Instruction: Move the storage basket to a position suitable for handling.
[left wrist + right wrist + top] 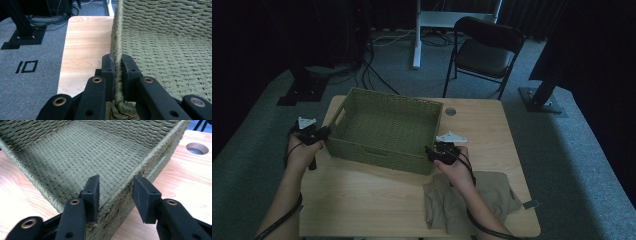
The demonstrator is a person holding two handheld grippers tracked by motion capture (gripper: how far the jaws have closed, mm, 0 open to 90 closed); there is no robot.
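Observation:
A green woven basket (377, 152) stands on the wooden table (372, 200), left of middle. My left gripper (328, 131) is at its left rim. In the left gripper view the jaws (117, 58) are shut on that braided rim, one pad outside the wall and one inside the basket (162, 57). My right gripper (430, 151) is at the basket's near right corner. In the right gripper view its jaws (116, 183) straddle the corner of the basket (75, 152), one inside, one outside with a gap to the wall. The basket holds nothing.
A folded tan cloth (472, 197) lies on the table under my right forearm. A round cable hole (450, 111) sits behind the basket's right corner. Beyond the table stand a black folding chair (484, 50) and black stands with cables on grey carpet.

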